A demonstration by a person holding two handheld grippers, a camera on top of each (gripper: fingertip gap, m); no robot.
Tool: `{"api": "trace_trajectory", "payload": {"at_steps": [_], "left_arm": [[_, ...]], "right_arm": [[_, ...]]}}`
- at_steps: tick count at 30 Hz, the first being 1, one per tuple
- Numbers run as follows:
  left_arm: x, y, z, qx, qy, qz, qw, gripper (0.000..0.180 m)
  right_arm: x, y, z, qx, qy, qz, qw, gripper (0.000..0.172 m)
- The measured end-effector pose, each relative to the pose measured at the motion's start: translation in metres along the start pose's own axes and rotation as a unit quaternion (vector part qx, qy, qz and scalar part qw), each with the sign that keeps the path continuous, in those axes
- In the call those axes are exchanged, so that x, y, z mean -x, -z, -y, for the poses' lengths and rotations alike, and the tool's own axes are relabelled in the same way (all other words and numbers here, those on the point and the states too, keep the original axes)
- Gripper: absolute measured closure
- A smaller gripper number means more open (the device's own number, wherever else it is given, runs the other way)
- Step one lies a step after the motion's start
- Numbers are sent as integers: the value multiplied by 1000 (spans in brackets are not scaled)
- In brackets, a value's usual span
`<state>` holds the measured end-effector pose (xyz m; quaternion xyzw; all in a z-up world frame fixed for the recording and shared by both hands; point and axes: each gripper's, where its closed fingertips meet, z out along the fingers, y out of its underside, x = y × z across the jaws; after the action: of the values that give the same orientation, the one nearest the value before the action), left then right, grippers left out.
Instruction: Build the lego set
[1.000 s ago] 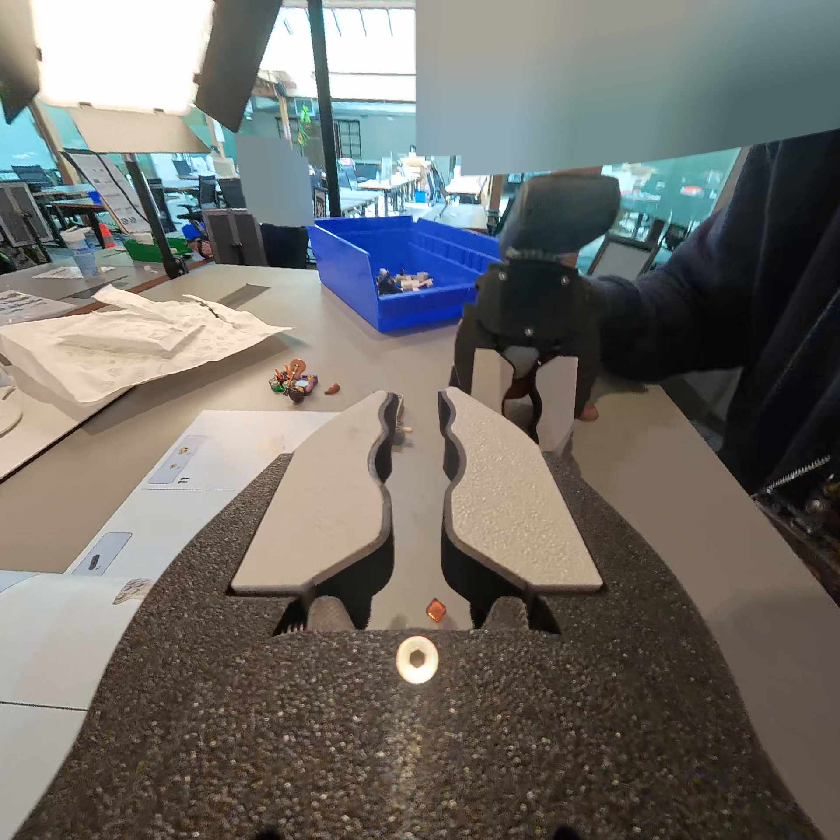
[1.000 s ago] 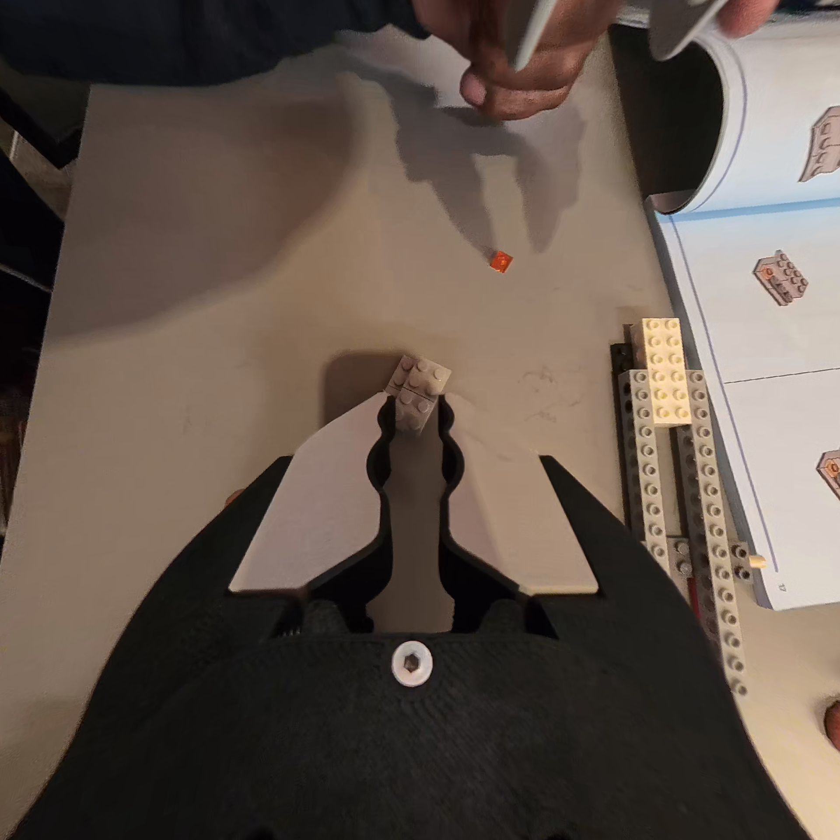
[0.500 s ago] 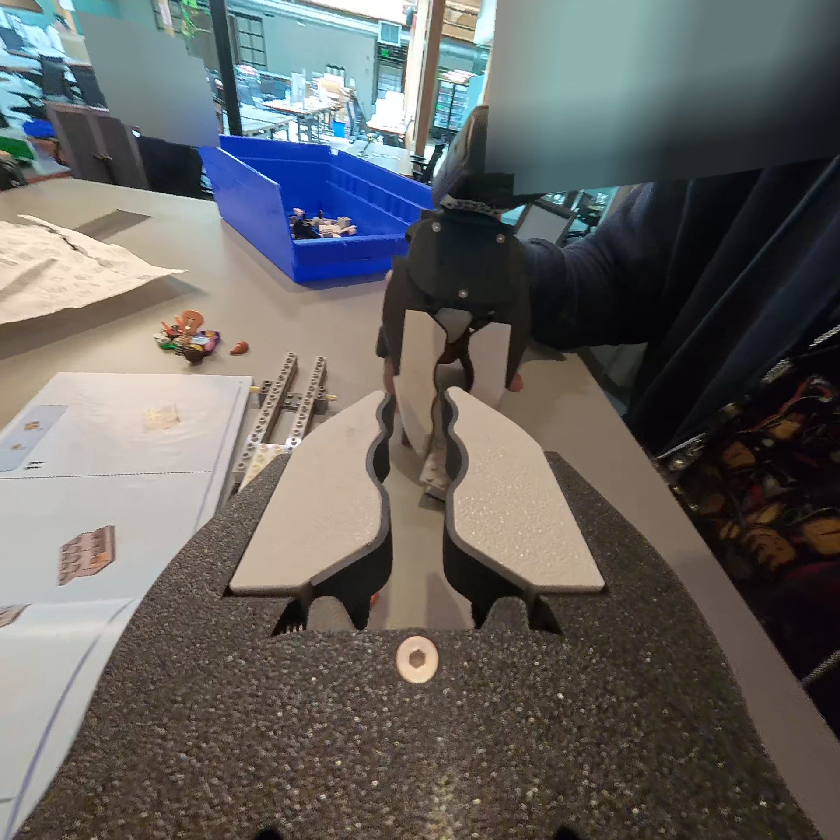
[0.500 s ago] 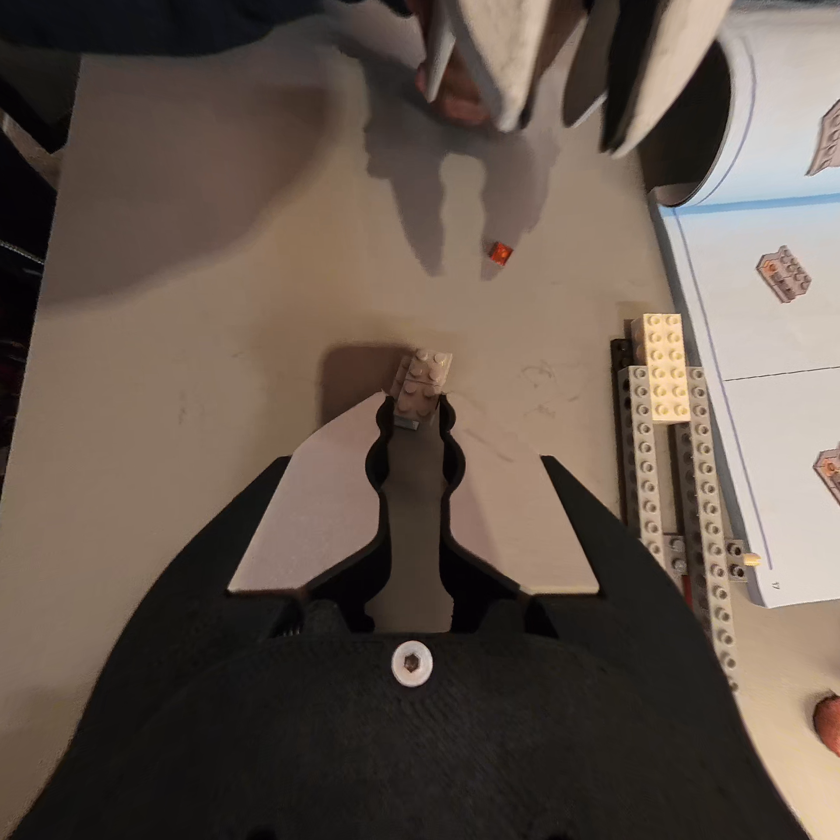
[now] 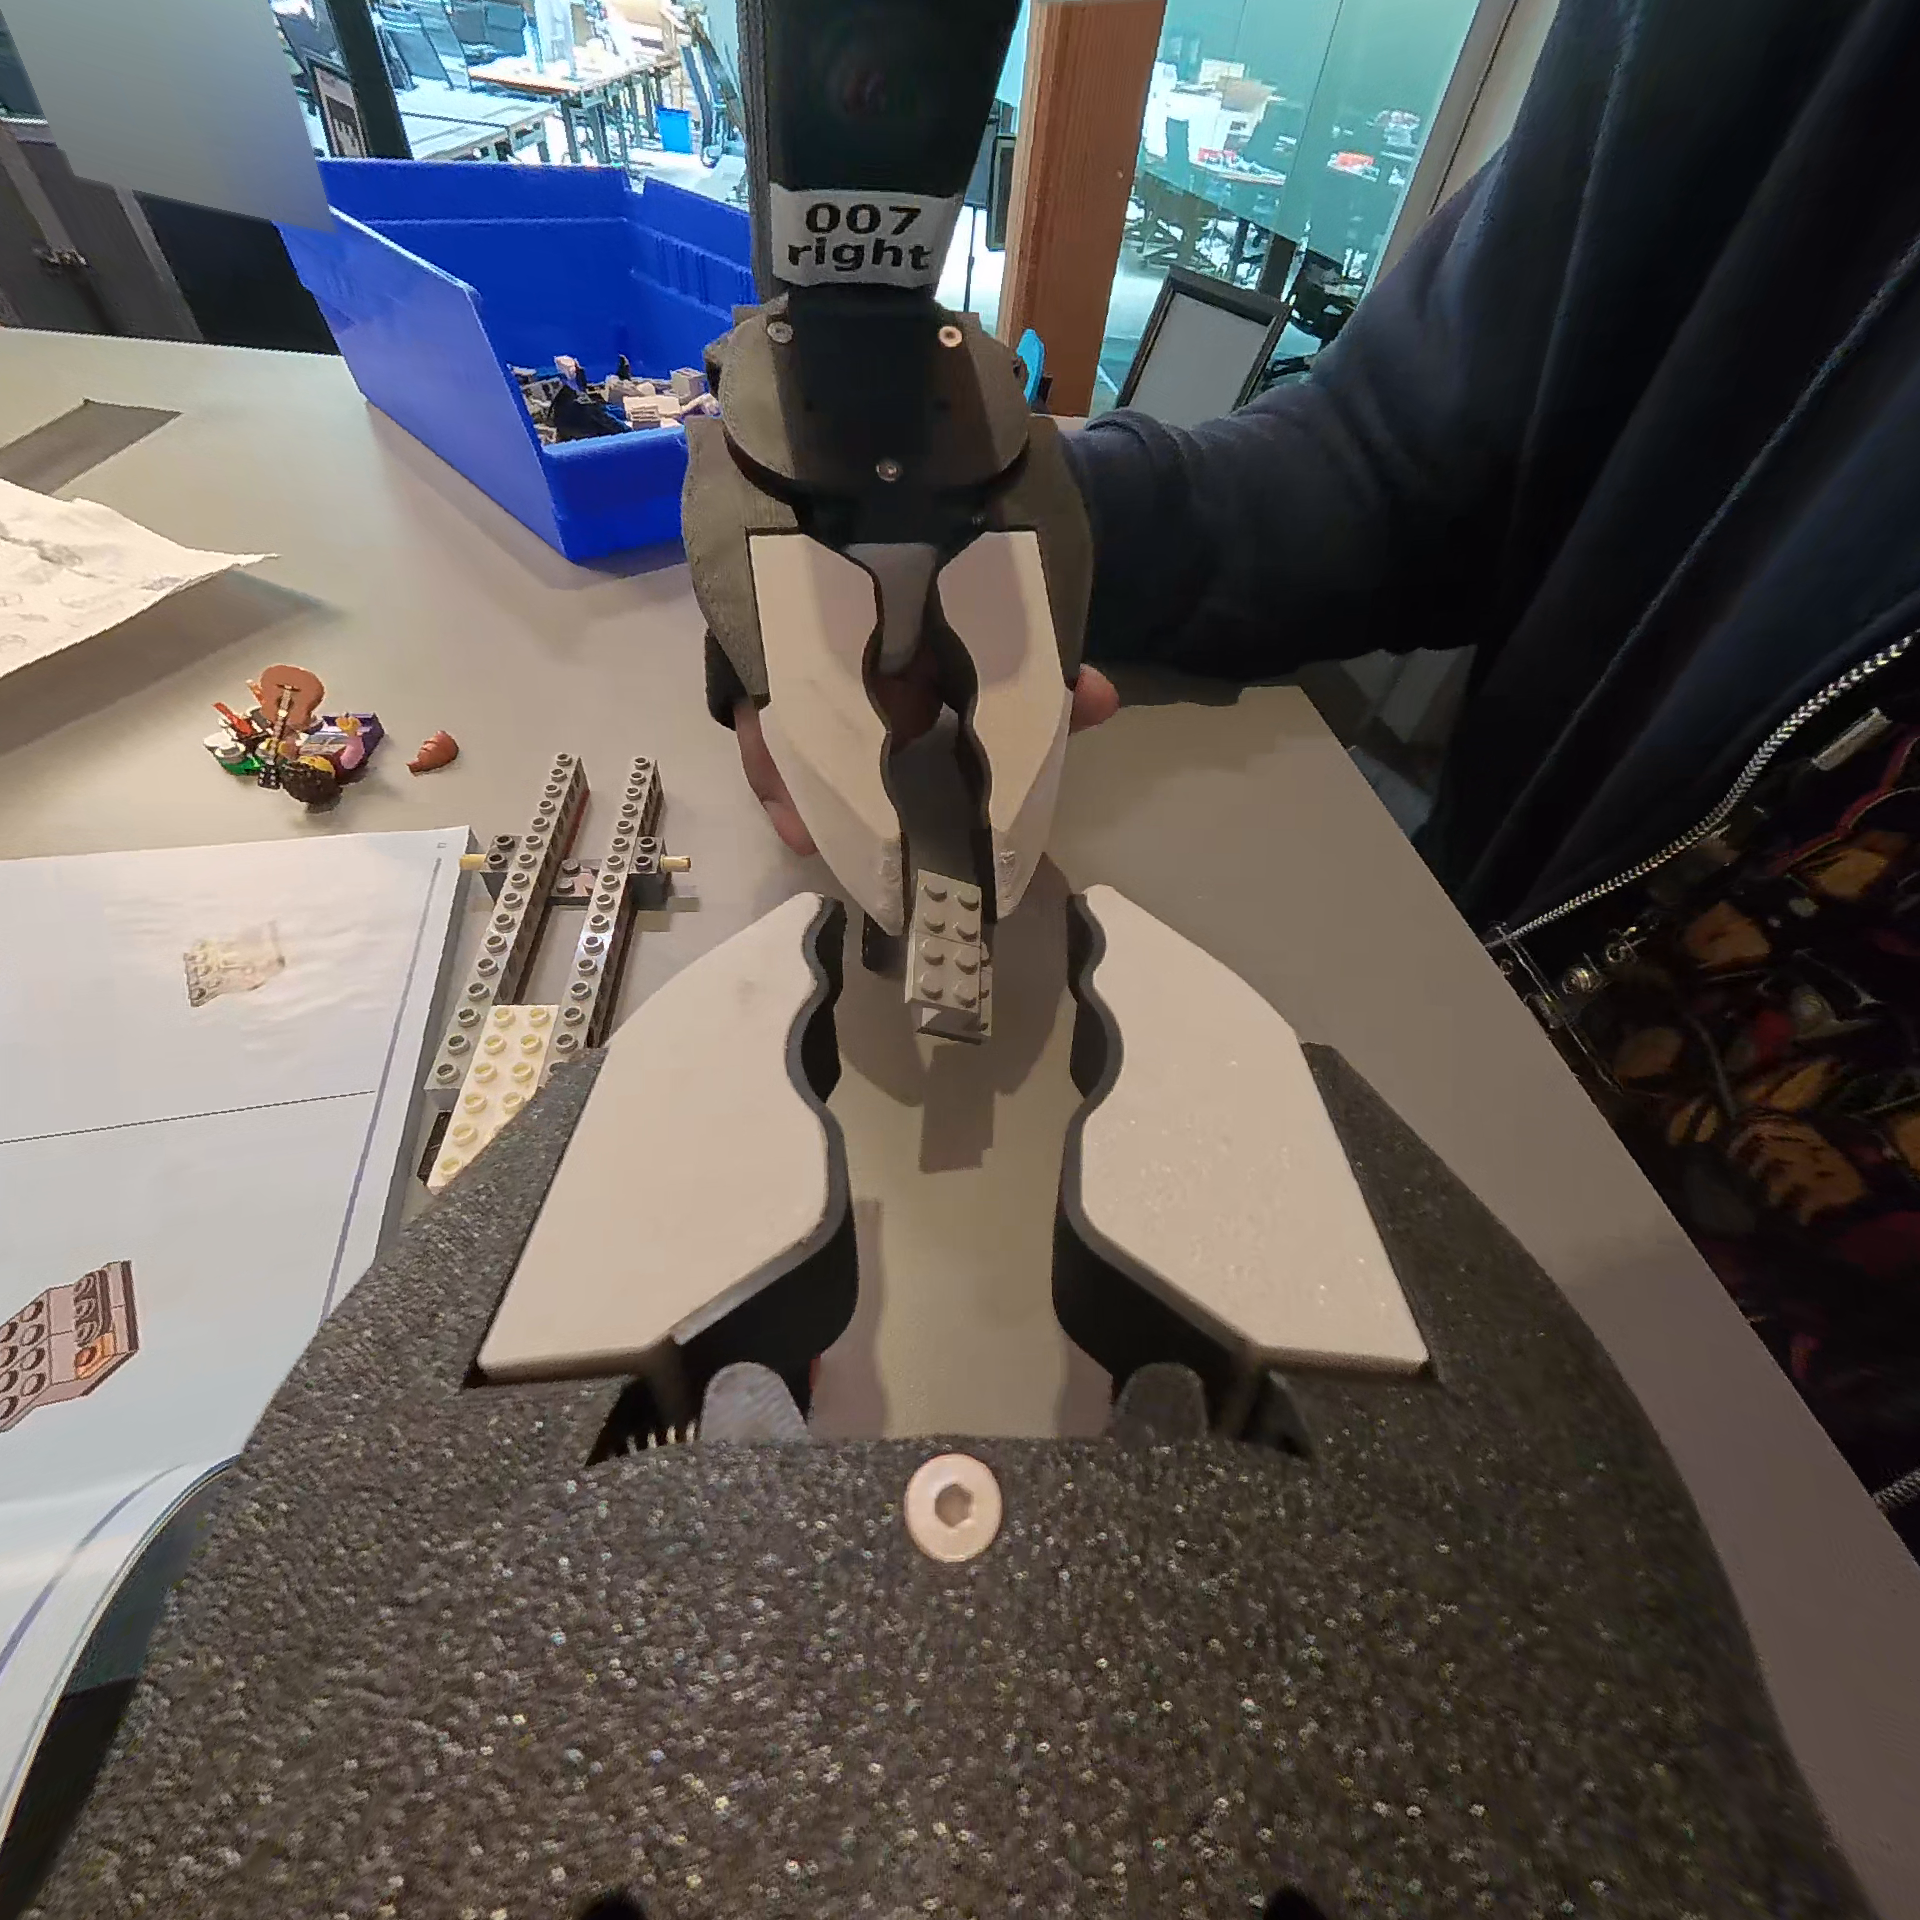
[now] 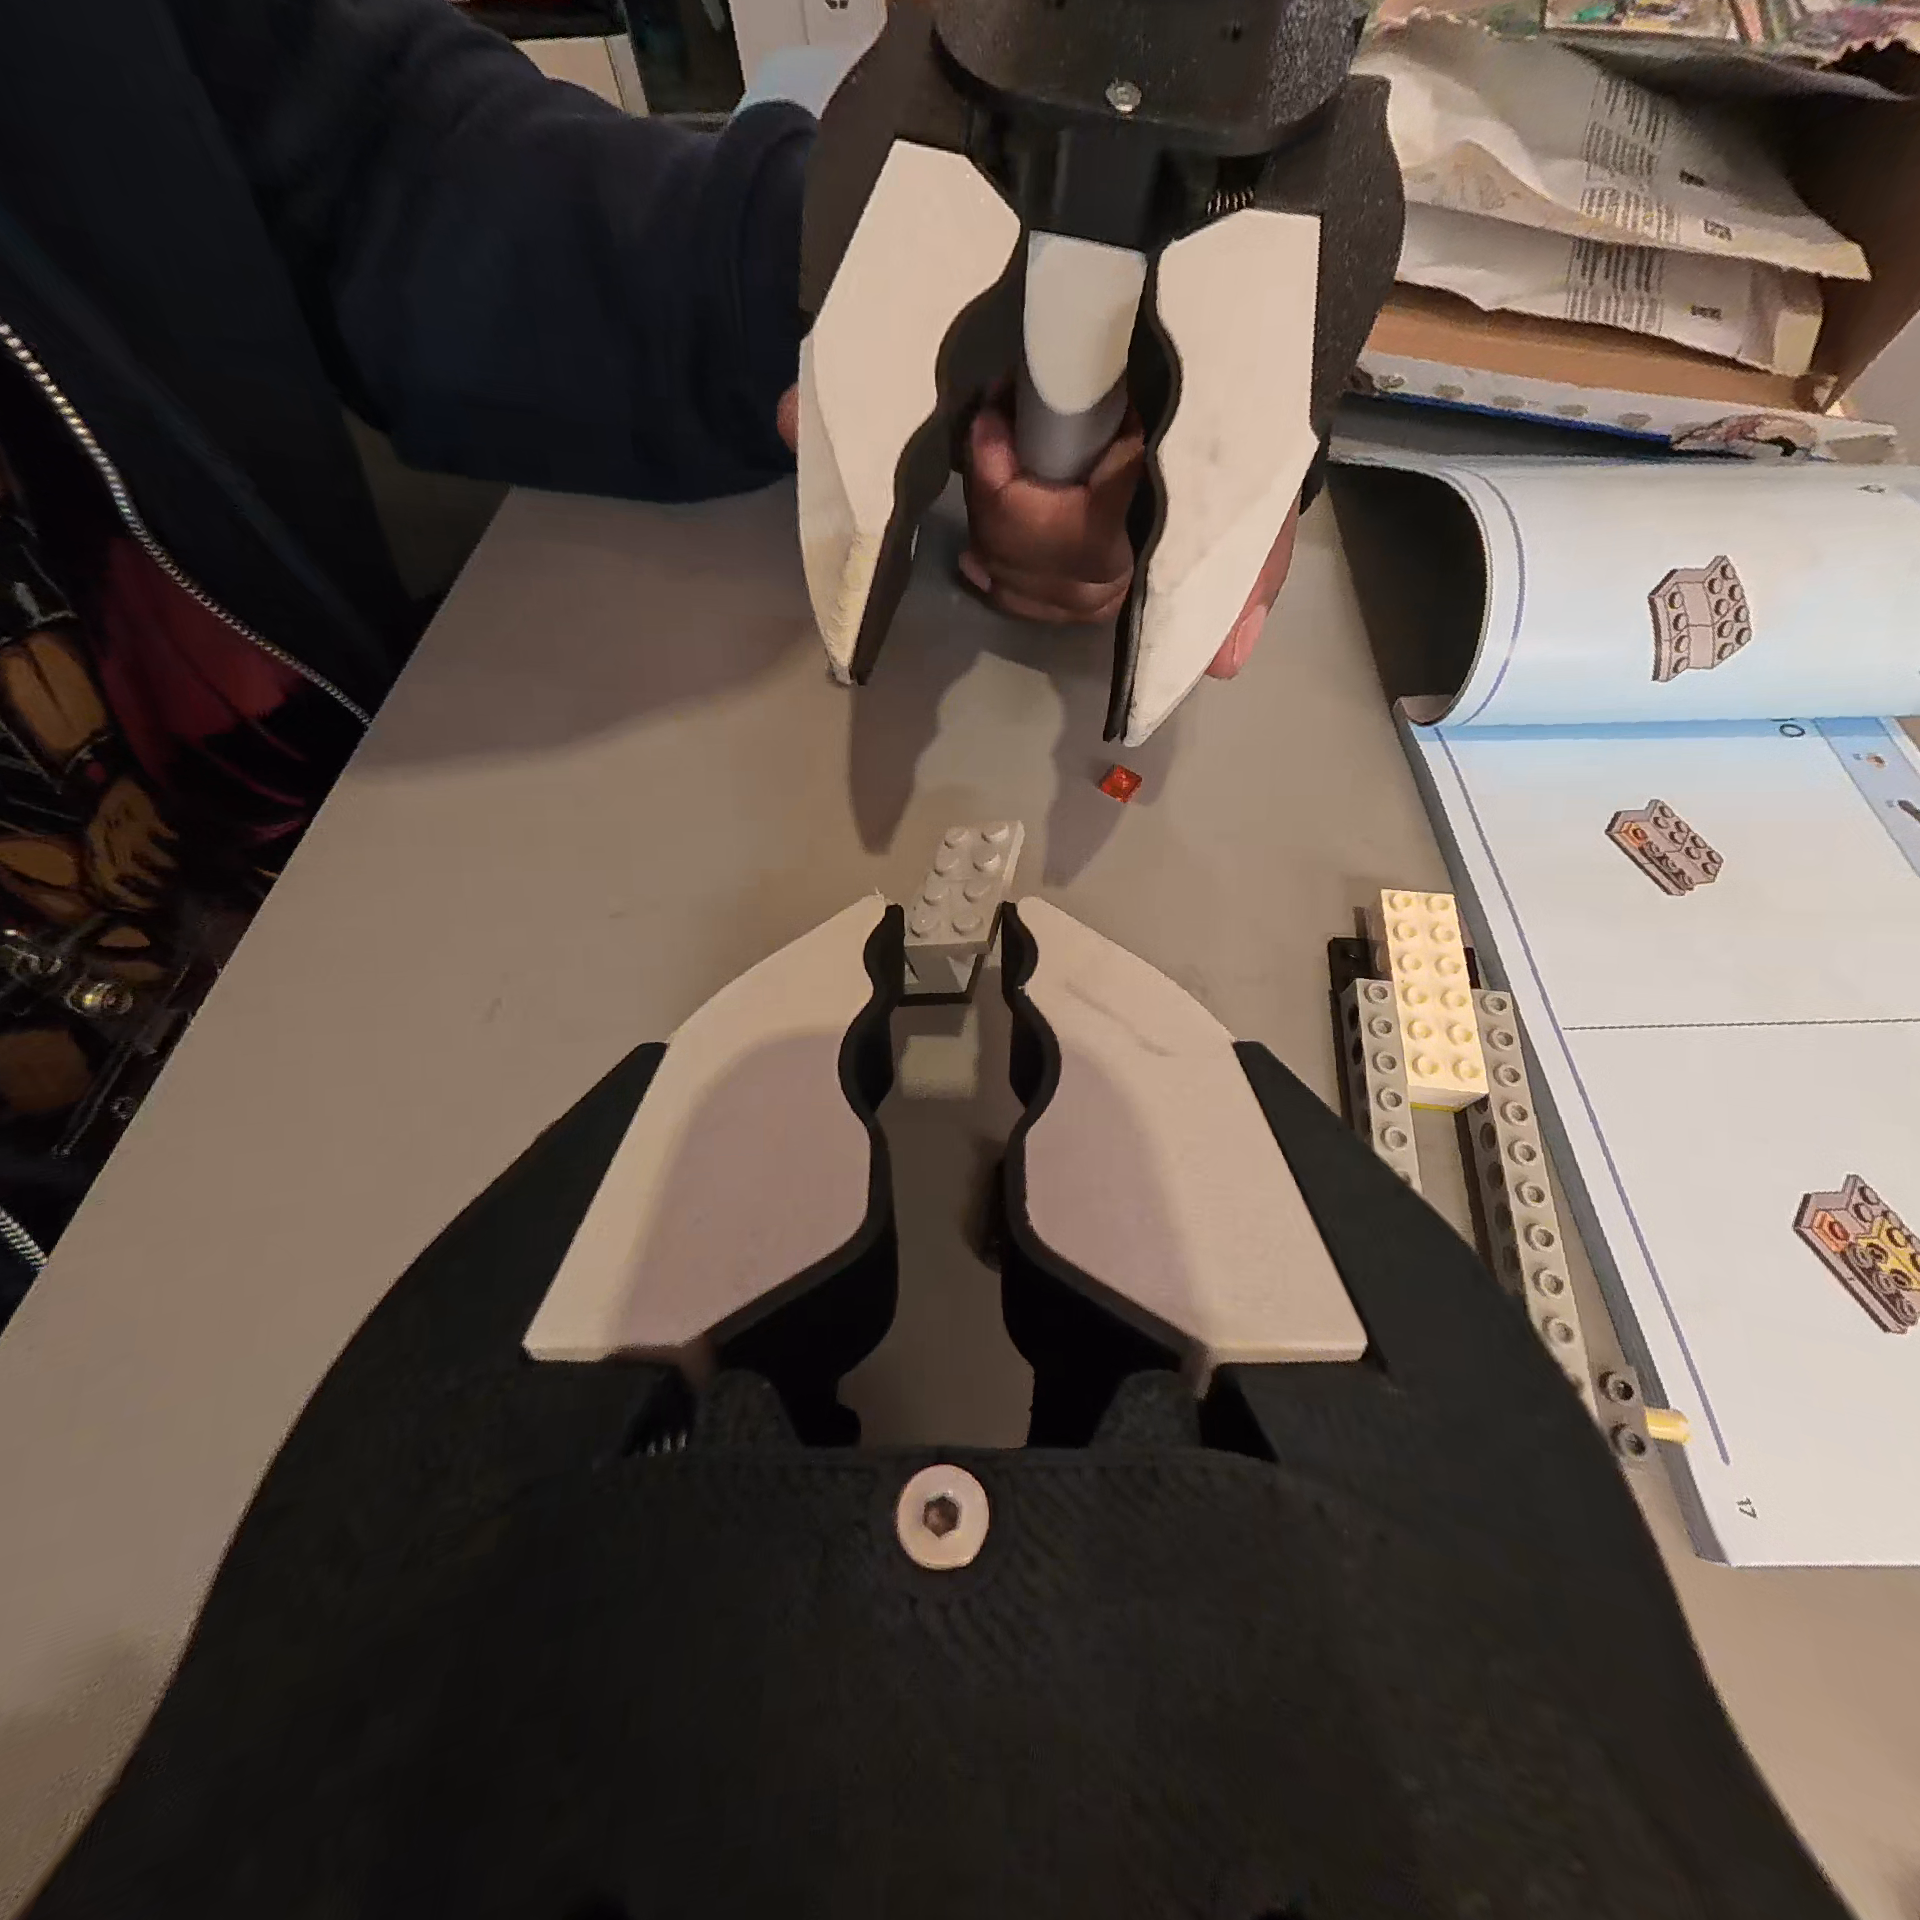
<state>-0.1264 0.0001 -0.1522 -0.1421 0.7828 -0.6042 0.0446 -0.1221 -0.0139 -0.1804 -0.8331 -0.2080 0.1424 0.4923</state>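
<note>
Two grippers face each other above the grey bench [image 5: 1195, 790]. A small grey studded brick assembly [image 6: 961, 888] is clamped by its near end between the fingertips of the right gripper [image 6: 948, 920], both pads pressed on its sides, the far end jutting out over the bench. The left gripper [image 5: 948, 914] is spread wide, its fingers standing to either side of the assembly with clear gaps and nothing gripped. A tiny orange piece [image 6: 1119, 784] lies on the bench just beside one left fingertip. A long grey beam frame topped with a cream brick [image 6: 1432, 997] rests against the edge of an open instruction booklet [image 6: 1704, 1039]; a blue bin [image 5: 499, 343] stands toward the far edge. Because only the end of the assembly is pinched, it could probably pivot or slip if it were knocked by the open fingers, and the stacked bricks might separate. The orange piece could be flicked off the bench.
</note>
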Motion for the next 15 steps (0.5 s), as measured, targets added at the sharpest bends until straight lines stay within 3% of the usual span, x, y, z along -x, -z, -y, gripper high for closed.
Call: {"api": "trace_trajectory", "payload": {"at_steps": [9, 15], "left_arm": [[-4, -10, -12, 47, -21, 5, 999, 139], [-6, -14, -8, 38, -46, 10, 998, 142]], "right_arm": [[3, 10, 20, -77, 14, 21, 997, 154], [2, 13, 32, -115, 13, 34, 993, 155]]}}
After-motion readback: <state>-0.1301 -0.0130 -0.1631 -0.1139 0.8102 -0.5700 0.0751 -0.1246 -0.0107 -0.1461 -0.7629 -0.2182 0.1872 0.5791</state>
